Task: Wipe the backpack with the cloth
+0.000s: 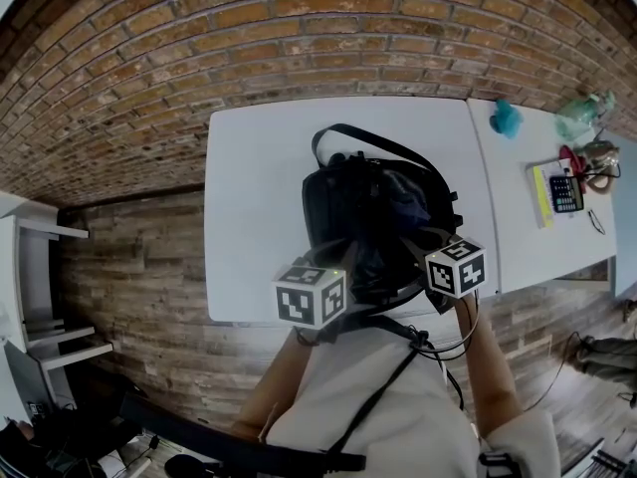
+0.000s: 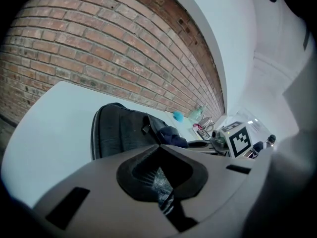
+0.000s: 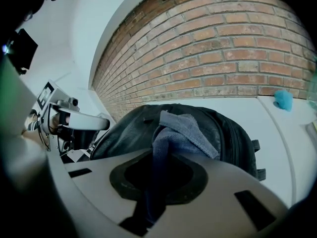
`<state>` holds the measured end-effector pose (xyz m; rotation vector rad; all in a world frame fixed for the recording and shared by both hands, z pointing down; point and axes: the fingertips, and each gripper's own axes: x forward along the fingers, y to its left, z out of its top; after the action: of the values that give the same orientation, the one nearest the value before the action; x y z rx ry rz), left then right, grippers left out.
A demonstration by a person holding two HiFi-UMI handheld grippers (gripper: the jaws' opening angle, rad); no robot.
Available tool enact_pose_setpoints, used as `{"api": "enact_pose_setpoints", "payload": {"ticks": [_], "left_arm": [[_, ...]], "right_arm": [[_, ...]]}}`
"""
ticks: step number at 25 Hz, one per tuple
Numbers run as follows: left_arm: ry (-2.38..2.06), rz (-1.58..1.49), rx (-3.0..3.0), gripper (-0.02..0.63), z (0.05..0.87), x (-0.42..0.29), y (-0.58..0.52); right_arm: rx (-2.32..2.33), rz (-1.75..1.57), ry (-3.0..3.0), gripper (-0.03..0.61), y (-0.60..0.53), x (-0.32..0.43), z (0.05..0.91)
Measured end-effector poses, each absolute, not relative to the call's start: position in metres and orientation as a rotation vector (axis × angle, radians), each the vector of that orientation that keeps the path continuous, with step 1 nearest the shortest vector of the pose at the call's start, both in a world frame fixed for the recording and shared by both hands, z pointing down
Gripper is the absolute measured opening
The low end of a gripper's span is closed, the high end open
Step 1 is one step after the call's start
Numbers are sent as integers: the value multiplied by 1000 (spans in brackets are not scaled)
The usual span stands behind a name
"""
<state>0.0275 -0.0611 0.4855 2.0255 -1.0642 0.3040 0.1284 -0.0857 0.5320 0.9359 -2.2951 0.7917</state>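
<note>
A black backpack lies on the white table, close to its near edge. My right gripper is shut on a blue-grey cloth, which drapes over the backpack's top. My left gripper is shut on a bit of the backpack's near side; grey mesh and a black strap show between its jaws. In the head view both marker cubes, left and right, hover over the backpack's near end. The cloth also shows in the left gripper view.
A second white table adjoins on the right, with a teal object, a greenish bottle, a calculator and a yellow notebook. A brick wall runs behind. White shelves stand at the left.
</note>
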Motion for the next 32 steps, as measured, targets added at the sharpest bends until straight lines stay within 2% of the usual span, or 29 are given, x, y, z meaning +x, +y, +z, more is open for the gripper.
{"api": "enact_pose_setpoints", "payload": {"ticks": [32], "left_arm": [[-1064,288,2023,3,485,27,-51]], "right_arm": [[762,890,-2227,48,6,137,548]]}}
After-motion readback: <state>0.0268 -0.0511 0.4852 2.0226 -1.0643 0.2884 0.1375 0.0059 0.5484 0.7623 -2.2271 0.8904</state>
